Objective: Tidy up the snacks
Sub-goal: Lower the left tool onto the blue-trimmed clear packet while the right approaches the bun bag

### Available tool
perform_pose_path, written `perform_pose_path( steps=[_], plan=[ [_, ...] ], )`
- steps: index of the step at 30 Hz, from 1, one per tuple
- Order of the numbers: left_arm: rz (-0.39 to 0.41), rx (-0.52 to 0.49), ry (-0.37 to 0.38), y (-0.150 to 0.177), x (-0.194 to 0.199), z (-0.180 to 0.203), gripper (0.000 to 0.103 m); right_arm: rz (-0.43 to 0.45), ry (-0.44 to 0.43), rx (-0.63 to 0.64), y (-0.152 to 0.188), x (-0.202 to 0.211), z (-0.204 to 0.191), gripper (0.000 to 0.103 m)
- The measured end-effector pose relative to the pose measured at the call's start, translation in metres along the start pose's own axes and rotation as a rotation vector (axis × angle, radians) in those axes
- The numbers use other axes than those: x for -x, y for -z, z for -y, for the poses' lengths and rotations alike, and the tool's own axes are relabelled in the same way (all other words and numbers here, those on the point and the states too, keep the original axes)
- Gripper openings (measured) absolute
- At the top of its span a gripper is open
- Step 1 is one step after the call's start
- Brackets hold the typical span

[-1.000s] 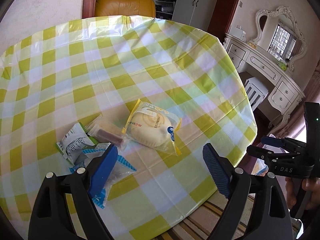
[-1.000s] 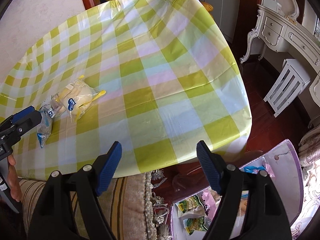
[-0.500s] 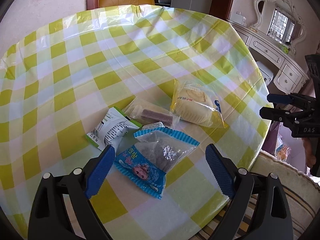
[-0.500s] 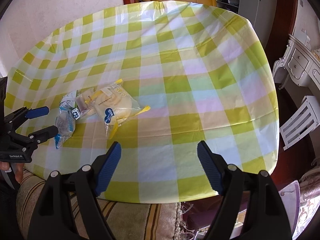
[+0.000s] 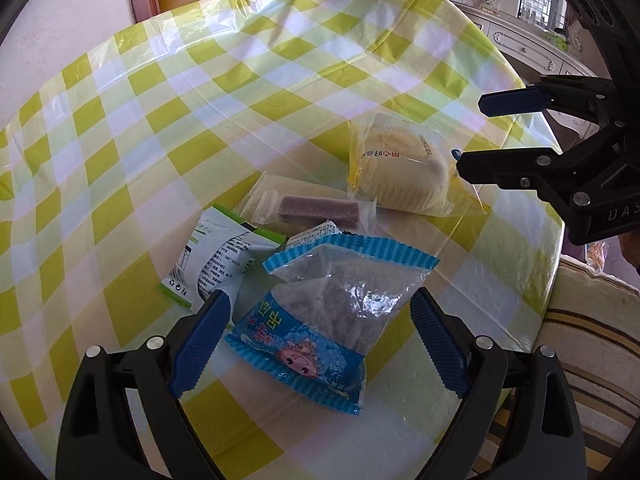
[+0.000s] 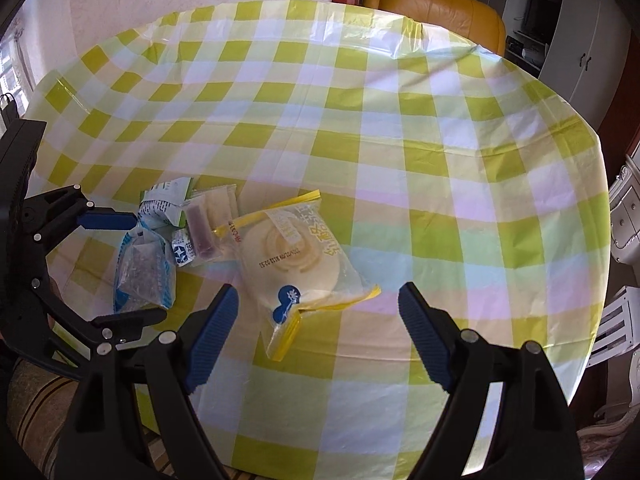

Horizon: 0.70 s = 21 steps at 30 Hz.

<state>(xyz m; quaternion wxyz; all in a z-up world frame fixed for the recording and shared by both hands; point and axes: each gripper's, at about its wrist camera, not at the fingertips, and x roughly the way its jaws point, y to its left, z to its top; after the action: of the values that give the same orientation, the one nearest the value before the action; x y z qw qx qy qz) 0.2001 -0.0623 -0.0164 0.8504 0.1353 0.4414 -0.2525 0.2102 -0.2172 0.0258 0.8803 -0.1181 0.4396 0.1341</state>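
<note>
Several snack packets lie clustered on the green-checked table [image 5: 120, 128]. A blue-trimmed clear packet [image 5: 324, 320] lies between the fingers of my left gripper [image 5: 320, 312], which is open and not pressing on it. Behind it are a green-and-white pouch [image 5: 220, 260], a purple bar in a clear wrapper [image 5: 316, 210] and a round bun in a yellow-edged bag [image 5: 404, 172]. My right gripper [image 6: 318, 308] hovers over the near end of the bun [image 6: 300, 256] with its jaws opening, and its pads do not touch the bag. It also shows in the left wrist view as the right gripper [image 5: 472, 134], beside the bun.
A small white-and-blue packet [image 6: 184, 250] lies among the pile. A yellow leather chair [image 6: 436, 4] stands behind the table [image 6: 440, 128]. A striped cushion [image 5: 592, 340] borders the near edge, and white furniture [image 6: 628, 216] stands to the right.
My left gripper came down over the blue-trimmed packet, which now lies between its fingers. My right gripper swung from the box on the floor in over the table to the bun.
</note>
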Motion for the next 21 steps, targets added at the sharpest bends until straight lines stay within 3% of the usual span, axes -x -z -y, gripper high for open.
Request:
perform_pose_path(
  steps=[8,21],
  plan=[
    [-0.002,0.014,0.053,0.000,-0.005,-0.002,0.078,-0.038,-0.011,0.111,-0.014,-0.025,-0.013,0.083],
    [0.025,0.092,0.122,0.003,0.002,-0.013,0.070,-0.120,-0.079,0.114,-0.020,-0.058,-0.013,0.085]
  ],
)
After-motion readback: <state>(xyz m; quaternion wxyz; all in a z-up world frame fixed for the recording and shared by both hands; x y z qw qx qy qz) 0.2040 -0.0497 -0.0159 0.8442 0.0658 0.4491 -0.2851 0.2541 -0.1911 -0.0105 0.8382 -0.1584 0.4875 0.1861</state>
